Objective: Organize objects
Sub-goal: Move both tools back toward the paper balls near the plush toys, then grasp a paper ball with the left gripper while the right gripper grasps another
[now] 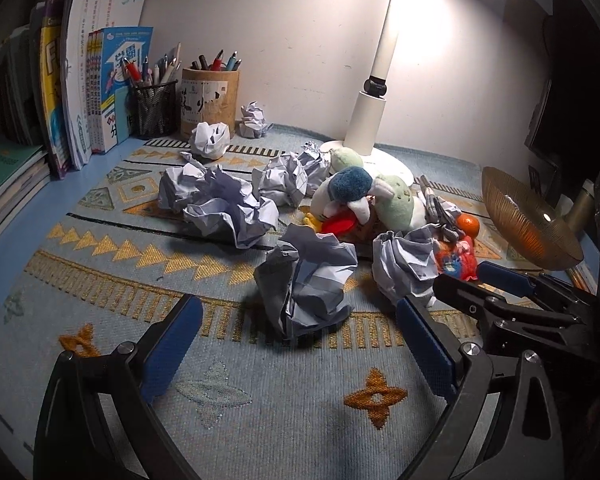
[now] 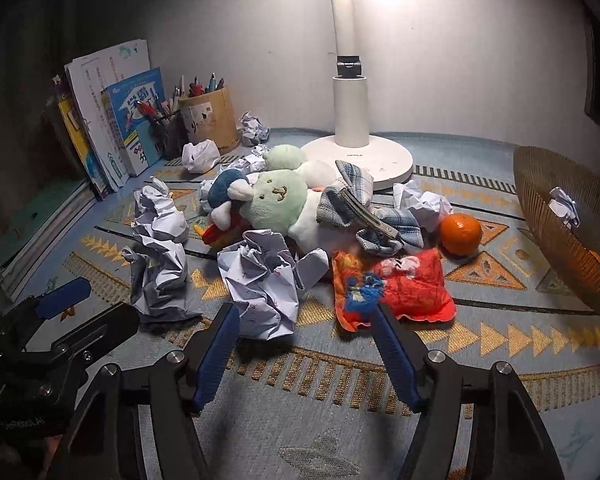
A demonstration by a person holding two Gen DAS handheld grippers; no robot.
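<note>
Left wrist view had your left gripper (image 1: 296, 332) wide open, empty, like the right gripper (image 2: 304, 344); crumpled paper ball (image 1: 306, 280) sat at 12 o'clock, so I'd straddle it squarely before squeezing.

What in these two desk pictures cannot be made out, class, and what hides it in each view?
- Lamp: head cut off by the top edge, both views.
- Bowl: contents partly hidden by its rim, right wrist view; cropped at the right edge.
- Red toy: mostly hidden under the plush animals, left wrist view.
- Book titles: too small.
</note>
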